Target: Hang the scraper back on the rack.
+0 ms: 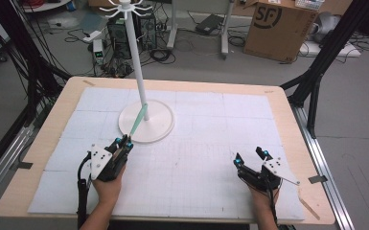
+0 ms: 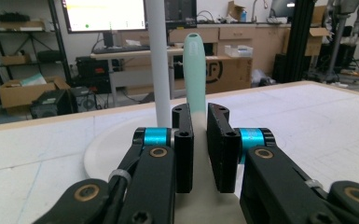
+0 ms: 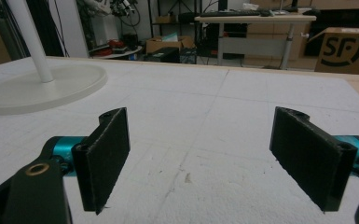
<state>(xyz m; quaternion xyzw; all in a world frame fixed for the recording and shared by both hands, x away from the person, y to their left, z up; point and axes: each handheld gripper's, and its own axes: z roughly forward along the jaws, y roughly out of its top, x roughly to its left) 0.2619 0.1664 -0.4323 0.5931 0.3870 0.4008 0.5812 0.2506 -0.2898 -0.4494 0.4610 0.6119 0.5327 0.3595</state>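
A white stand with a round base [image 1: 160,130] and a tall pole [image 1: 135,52] rises at the table's middle left. My left gripper [image 1: 124,142] sits just in front of that base, shut on a long mint-green utensil [image 1: 138,120] that slants up toward the pole. In the left gripper view the green handle [image 2: 196,79] stands up between the two black pads [image 2: 184,140], beside the pole [image 2: 159,65]. My right gripper [image 1: 250,158] rests low at the table's right front, its jaws wide open with nothing between them, as the right gripper view [image 3: 200,163] confirms.
The table top is covered by a white gridded mat [image 1: 206,143] with a wooden border [image 1: 292,120]. The stand's top carries several hook arms [image 1: 124,8]. Black frame legs [image 1: 316,76] flank the table. A cardboard box [image 1: 278,28] and cables lie on the floor behind.
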